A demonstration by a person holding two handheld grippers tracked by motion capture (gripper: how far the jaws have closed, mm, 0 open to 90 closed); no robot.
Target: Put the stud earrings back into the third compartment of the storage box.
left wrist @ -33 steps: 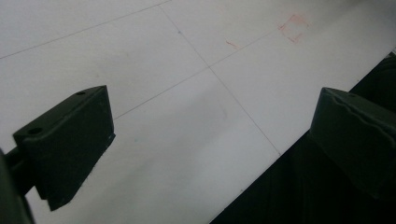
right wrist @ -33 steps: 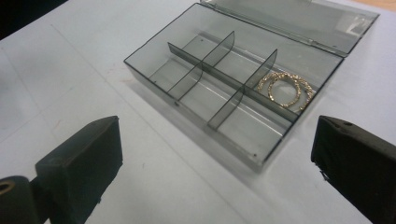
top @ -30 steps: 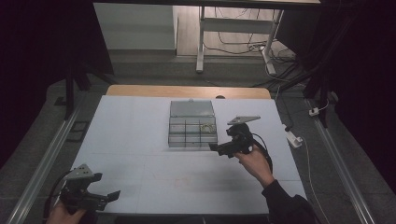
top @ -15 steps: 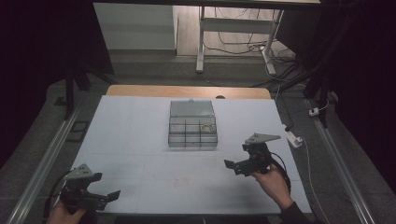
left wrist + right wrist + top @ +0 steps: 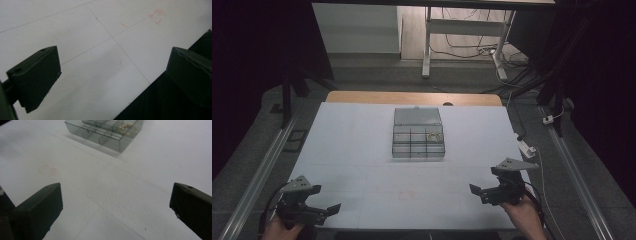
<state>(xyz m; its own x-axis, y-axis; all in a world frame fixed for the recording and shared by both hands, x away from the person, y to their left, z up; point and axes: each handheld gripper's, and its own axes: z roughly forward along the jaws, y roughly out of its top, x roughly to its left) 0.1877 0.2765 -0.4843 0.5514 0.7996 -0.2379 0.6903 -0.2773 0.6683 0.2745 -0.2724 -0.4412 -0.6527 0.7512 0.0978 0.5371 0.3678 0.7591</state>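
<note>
White tabletop (image 5: 362, 150) spans the middle of the high view, with both tools low in the frame. At lower left the left gripper (image 5: 323, 212) hangs by the near table edge, jaws spread wide and holding nothing; its own view looks through the gap at bare sheet and faint pencil lines. At centre, slightly above the middle, sits the smoky clear compartment box (image 5: 418, 140) — lid (image 5: 417, 116) hinged back toward the top of the frame, its dividers making a grid of cells. Something small and gold, the gold piece (image 5: 434, 136), lies in a cell on the box's right side; it is too small to identify. At lower right the right gripper (image 5: 479, 193) is also parted and empty, well apart from the box; in its view the box (image 5: 105, 133) lies at the top.

The box's long axis runs left to right across the frame, its open front facing the bottom edge.

Risks, as I judge them: a light box could slide or tip if a jaw catches its wall, and the propped lid could be knocked shut — spilling the gold piece.
</note>
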